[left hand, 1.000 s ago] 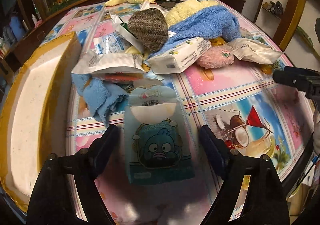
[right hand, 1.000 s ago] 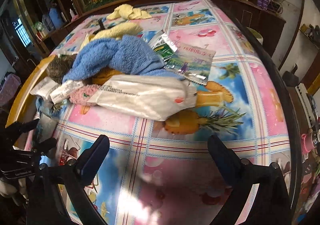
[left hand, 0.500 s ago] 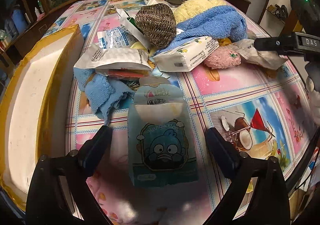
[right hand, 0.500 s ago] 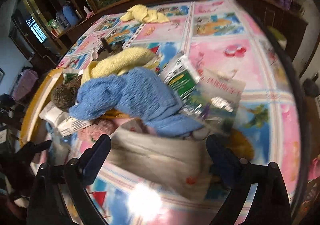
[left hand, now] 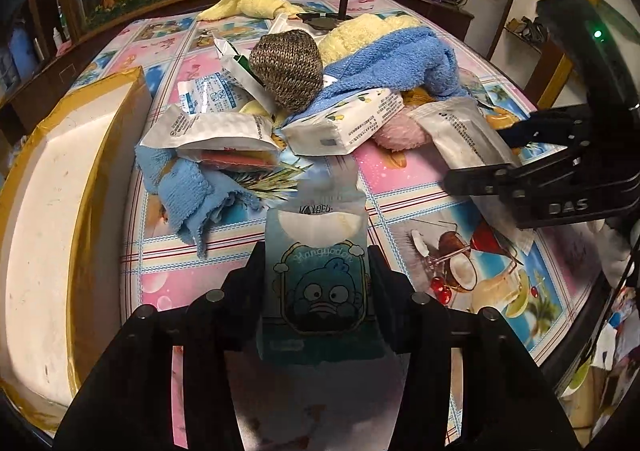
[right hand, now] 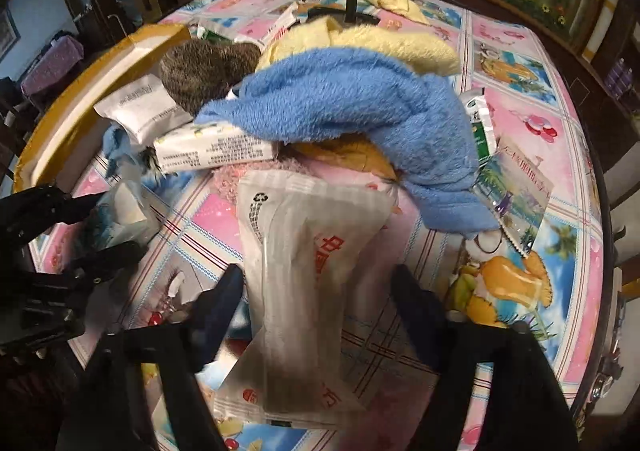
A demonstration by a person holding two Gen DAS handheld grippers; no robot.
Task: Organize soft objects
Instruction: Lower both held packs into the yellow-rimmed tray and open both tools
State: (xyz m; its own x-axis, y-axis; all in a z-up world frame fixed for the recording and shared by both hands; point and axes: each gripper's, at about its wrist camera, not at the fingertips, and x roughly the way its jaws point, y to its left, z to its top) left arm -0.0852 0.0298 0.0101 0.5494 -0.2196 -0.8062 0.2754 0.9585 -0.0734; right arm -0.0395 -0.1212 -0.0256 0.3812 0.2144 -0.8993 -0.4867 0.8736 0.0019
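Observation:
A teal tissue pack point(left hand: 318, 291) printed with a cartoon fish stands between the fingers of my left gripper point(left hand: 316, 255). The jaws are closing, and both pads press its sides. My right gripper point(right hand: 318, 283) points down over a long white plastic packet point(right hand: 304, 243) with red print. Its jaws are closing, the packet lies between them, and a gap shows at the right finger. In the left wrist view the right gripper point(left hand: 496, 155) straddles that packet point(left hand: 464, 131). Behind lies a pile: blue towel point(left hand: 384, 59), brown knit hat point(left hand: 288, 67), yellow towel point(left hand: 360, 35), pink fluffy piece point(left hand: 400, 133).
A white box edged with yellow tape point(left hand: 60, 179) stands along the left of the cartoon-print tablecloth point(left hand: 420, 179). White packets point(left hand: 344, 123) and a small blue cloth point(left hand: 180, 187) lie at the pile's front. Foil sachets point(right hand: 512, 195) sit right of the blue towel.
My left jaws have narrowed from wide open onto the teal pack. The right gripper moved left toward the pile, rolled, and came down over the white packet with its jaws narrowing.

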